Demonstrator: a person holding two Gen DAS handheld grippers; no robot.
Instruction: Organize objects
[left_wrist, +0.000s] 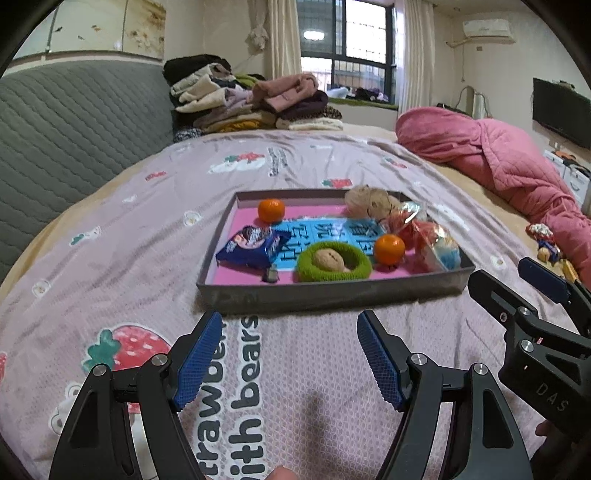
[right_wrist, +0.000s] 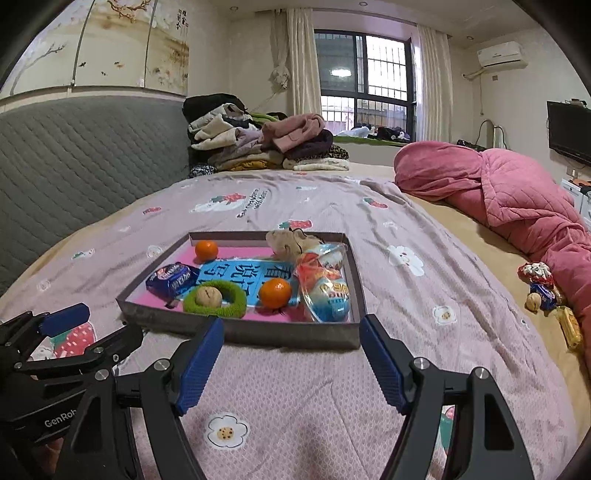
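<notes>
A shallow grey box (left_wrist: 332, 291) (right_wrist: 236, 332) lies on the bed. It holds two oranges (left_wrist: 271, 210) (left_wrist: 389, 249), a blue snack packet (left_wrist: 253, 245), a green ring (left_wrist: 334, 262) around a walnut (left_wrist: 330, 259), a beige plush (left_wrist: 371, 201) and a clear bag of snacks (left_wrist: 434, 243). My left gripper (left_wrist: 290, 356) is open and empty just in front of the box. My right gripper (right_wrist: 291, 363) is open and empty at the box's near right corner. Each gripper shows at the edge of the other's view (left_wrist: 517, 291) (right_wrist: 92, 325).
Loose small items (right_wrist: 543, 288) and a yellow packet (right_wrist: 570, 326) lie on the bed at the right, beside a pink quilt (right_wrist: 498, 188). Folded clothes (right_wrist: 266, 142) are stacked at the far end. A grey headboard (right_wrist: 74, 155) runs along the left.
</notes>
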